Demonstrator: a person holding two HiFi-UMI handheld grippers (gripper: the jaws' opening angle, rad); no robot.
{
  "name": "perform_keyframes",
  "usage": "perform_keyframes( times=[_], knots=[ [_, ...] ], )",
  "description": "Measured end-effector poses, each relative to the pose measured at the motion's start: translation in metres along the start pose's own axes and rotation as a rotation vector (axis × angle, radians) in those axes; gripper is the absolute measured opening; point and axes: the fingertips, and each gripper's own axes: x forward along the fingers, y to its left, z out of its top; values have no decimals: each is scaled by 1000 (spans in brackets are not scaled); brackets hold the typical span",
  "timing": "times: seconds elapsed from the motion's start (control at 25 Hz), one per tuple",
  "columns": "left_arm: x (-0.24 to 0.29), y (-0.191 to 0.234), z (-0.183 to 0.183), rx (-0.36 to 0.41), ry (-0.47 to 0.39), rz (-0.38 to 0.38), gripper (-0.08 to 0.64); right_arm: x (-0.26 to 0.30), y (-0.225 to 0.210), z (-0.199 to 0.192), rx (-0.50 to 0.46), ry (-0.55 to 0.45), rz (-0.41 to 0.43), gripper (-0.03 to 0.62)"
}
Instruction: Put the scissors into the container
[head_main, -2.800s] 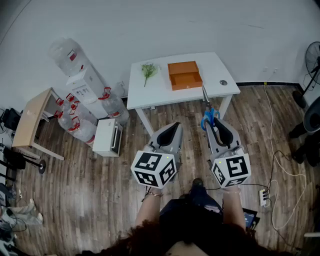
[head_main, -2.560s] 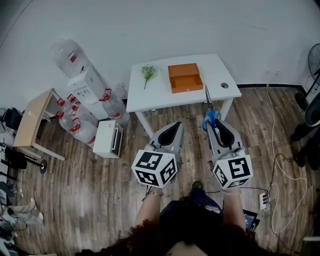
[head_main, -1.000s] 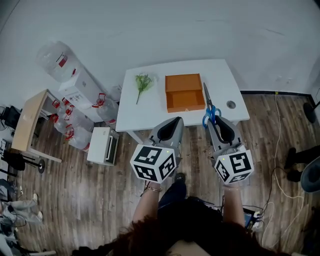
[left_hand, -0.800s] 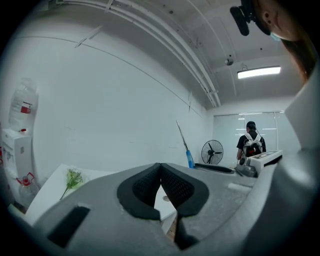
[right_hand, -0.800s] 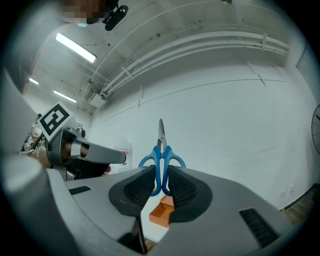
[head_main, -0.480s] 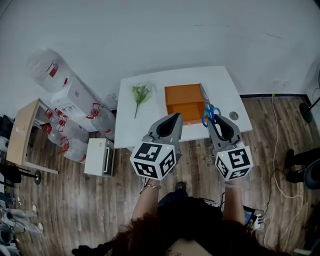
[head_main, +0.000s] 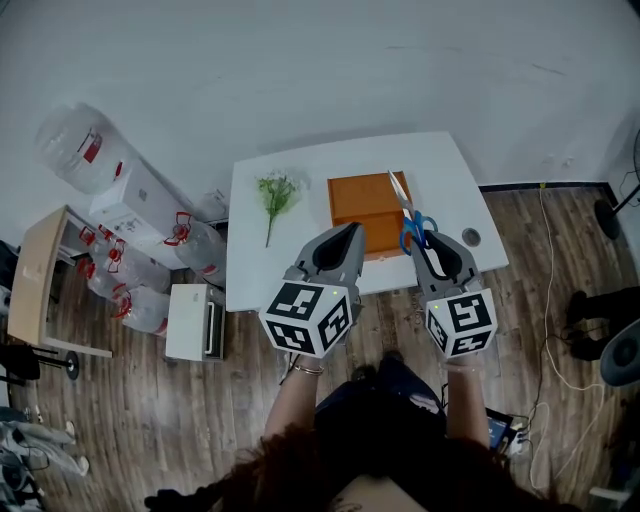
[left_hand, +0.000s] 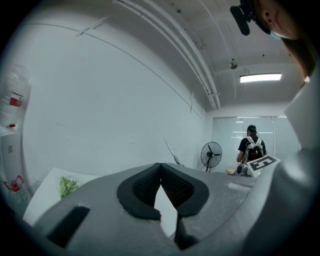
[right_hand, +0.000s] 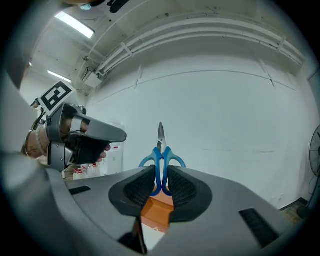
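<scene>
Above white table (head_main: 445, 180), right gripper (right_hand: 161, 181) clamps scissors (right_hand: 160, 149).

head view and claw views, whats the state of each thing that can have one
blue-handled steel scissors: blades closed, gripped at the handles
right claw: shut on the scissors
left claw: shut, empty
orange open-topped container: open, looks empty
green plant sprig: lying flat

Left tool (head_main: 345, 233) pinched empty — right tool (head_main: 430, 243) clamps scissors (head_main: 414, 226).
</scene>
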Motion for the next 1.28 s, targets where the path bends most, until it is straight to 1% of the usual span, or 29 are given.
perform_keyframes(
  times=[0.24,0.48,0.68,0.92,1.28],
  knots=[
    [24,19,4,-5,1,5,15,28,-13,-6,-52,38,24,74],
    [52,37,11,2,0,22,15,57,-26,-22,-131,104,67,74],
    [75,53,13,-3,6,37,15,84,-28,-40,-173,161,129,74],
    [97,69,20,-15,-6,63,15,108,-26,-68,-271,245,218,74],
    [124,88,11,-32,18,100,15,134,-29,-118,-360,359,341,74]
  ],
)
